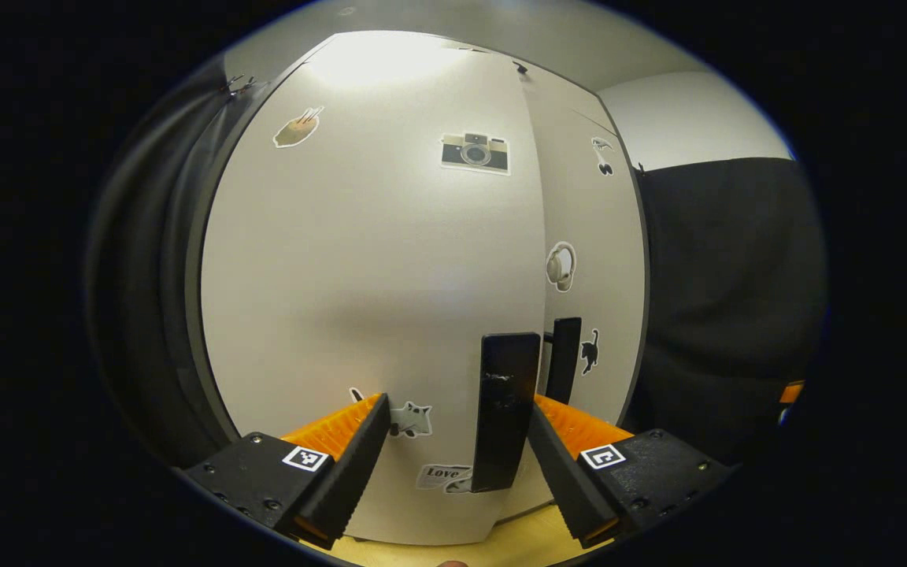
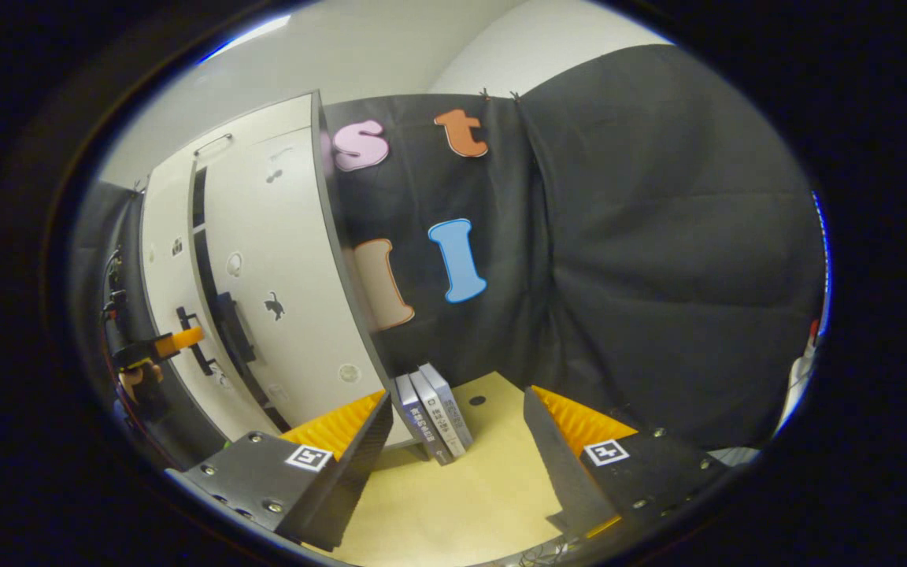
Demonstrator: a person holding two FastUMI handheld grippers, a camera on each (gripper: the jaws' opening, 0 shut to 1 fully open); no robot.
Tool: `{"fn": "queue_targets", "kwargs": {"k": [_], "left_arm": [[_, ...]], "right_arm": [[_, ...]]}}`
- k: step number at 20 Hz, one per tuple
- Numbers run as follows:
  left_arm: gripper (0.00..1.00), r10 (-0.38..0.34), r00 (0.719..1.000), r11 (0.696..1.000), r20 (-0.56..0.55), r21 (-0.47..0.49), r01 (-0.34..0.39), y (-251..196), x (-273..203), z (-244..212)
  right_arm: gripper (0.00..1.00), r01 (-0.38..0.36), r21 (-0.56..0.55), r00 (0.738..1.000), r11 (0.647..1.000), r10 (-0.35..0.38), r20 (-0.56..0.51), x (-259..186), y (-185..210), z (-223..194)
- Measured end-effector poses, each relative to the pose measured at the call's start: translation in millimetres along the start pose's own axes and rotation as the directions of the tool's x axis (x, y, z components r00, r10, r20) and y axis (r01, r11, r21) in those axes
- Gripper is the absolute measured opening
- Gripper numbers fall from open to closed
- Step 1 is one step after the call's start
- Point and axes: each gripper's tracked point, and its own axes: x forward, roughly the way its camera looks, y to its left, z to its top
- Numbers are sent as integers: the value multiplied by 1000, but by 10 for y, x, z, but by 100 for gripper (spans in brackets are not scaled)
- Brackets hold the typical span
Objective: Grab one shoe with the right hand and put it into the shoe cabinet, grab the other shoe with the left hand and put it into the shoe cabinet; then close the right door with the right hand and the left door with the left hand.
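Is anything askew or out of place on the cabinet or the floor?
Nothing looks damaged or spilled. The left door and right door meet almost flush, their black handles side by side. Some books lean against the cabinet on the floor; tidy enough.

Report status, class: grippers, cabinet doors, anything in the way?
Left gripper open, at left door handle, not clamped. Right gripper open, holding nothing. Left door against the cabinet; shoes unseen. Books beside cabinet, not blocking.
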Motion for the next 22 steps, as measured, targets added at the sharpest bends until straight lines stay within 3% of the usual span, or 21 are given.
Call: {"fn": "queue_targets", "kwargs": {"k": [14, 22], "left_arm": [[100, 22, 1000, 1000, 3, 12, -22, 0, 88, -15], [97, 30, 1000, 999, 4, -15, -30, 34, 171, -50]], "right_arm": [[100, 53, -16, 999, 998, -53, 11, -304, -304, 41], [100, 32, -51, 999, 998, -31, 14, -343, -214, 74]]}}
